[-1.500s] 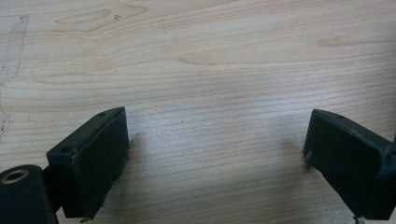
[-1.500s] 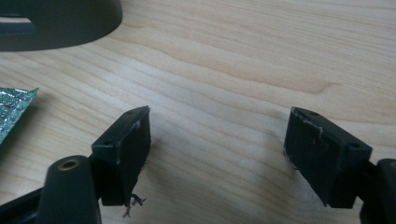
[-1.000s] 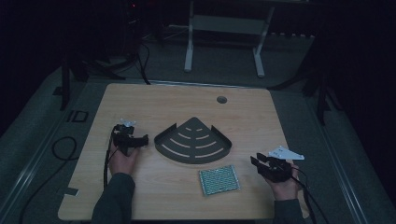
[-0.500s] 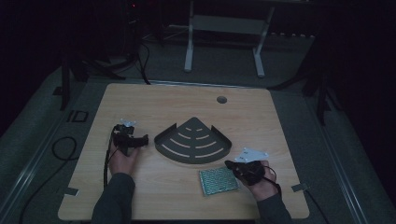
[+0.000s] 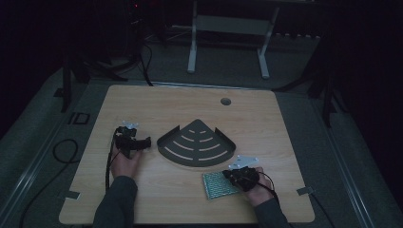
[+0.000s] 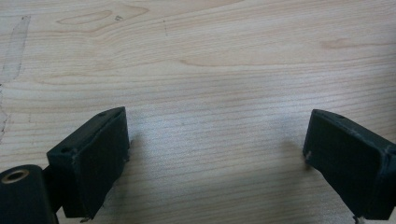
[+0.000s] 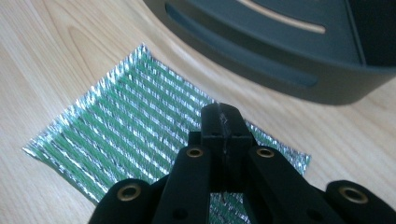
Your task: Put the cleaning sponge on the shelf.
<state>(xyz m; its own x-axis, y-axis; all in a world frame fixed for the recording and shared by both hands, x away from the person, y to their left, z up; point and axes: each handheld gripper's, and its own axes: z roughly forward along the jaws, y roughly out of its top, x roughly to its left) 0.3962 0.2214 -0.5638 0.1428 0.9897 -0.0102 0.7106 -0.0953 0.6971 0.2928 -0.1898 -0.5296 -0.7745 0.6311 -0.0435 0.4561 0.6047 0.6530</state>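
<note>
A square cloth of green and silver ribbed mesh [image 5: 216,186] lies flat near the table's front edge, seen close in the right gripper view [image 7: 116,126]. My right gripper [image 5: 230,175] hovers over its right edge, jaws pressed together [image 7: 221,116] with nothing seen between them. A dark fan-shaped corner tray [image 5: 197,142] with curved slots sits mid-table; its rounded wall [image 7: 280,56] is just beyond the cloth. My left gripper [image 5: 146,141] rests left of the tray, open [image 6: 215,154], with bare wood between its pads.
The wooden table [image 5: 266,123] has a round cable hole [image 5: 225,101] at the back. Cables trail off the left side onto the floor. A white stand's legs [image 5: 228,42] are behind the table. The room is dim.
My right gripper has moved left from near the table's right edge to over the cloth's right side. The left gripper has stayed put.
</note>
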